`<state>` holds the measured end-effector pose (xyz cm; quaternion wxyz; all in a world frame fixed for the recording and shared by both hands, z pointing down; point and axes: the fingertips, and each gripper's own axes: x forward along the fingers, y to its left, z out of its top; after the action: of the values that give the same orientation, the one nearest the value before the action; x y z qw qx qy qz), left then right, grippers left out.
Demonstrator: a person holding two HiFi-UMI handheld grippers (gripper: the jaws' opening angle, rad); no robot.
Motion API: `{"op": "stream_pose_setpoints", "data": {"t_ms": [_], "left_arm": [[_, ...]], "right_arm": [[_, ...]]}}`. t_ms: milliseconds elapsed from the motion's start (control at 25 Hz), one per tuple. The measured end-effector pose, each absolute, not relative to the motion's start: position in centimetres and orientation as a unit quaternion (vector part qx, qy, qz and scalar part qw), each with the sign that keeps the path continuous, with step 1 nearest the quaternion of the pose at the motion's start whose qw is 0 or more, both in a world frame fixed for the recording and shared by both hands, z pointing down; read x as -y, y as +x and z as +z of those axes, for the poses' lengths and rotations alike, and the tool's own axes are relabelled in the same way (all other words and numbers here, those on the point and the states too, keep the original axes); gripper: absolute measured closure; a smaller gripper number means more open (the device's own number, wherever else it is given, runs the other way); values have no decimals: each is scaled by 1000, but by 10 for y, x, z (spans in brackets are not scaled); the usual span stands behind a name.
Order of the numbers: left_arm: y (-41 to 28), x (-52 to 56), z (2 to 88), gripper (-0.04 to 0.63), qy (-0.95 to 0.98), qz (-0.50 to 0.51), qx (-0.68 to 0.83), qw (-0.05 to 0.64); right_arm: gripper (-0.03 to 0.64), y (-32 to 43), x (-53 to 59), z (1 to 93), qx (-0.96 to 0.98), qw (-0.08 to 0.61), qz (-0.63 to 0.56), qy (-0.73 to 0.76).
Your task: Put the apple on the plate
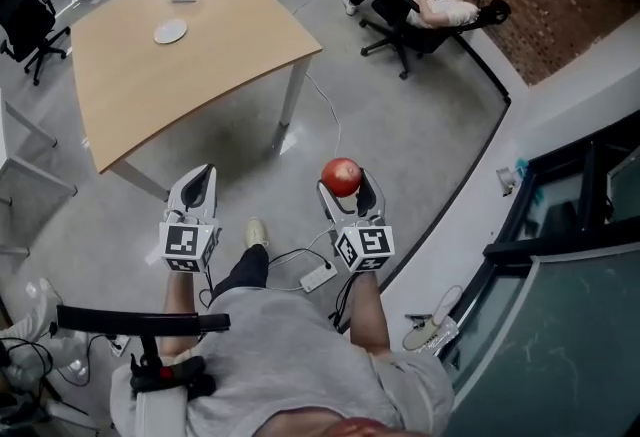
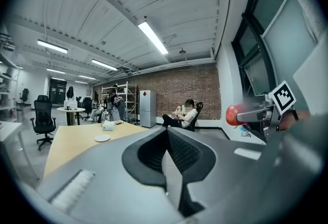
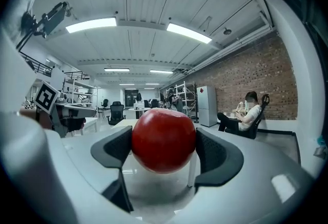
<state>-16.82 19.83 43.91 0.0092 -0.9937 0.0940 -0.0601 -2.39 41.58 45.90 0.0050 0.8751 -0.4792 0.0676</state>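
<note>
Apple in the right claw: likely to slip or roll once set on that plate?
Probably rigid: the apple shows no denting where the right claw squeezes it. Its glossy skin may slip somewhat. Being round, it would likely roll on the shallow-looking plate.

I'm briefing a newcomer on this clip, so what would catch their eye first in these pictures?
A red apple clamped in the right tongs, held in mid-air, stands out most. The left tongs beside it are shut and empty. Farther ahead, a small white plate sits on the wooden table.
</note>
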Motion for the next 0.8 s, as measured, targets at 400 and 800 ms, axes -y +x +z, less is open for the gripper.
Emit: {"op": "stream_pose_setpoints", "data": {"t_ms": [400, 800], "left_arm": [[-82, -130, 433, 575, -992, -71, -106, 9], [-32, -86, 426, 575, -991, -67, -112, 13]], "right_arm": [[224, 62, -342, 455, 494, 1, 67, 867], [224, 117, -289, 452, 507, -8, 69, 859]]}}
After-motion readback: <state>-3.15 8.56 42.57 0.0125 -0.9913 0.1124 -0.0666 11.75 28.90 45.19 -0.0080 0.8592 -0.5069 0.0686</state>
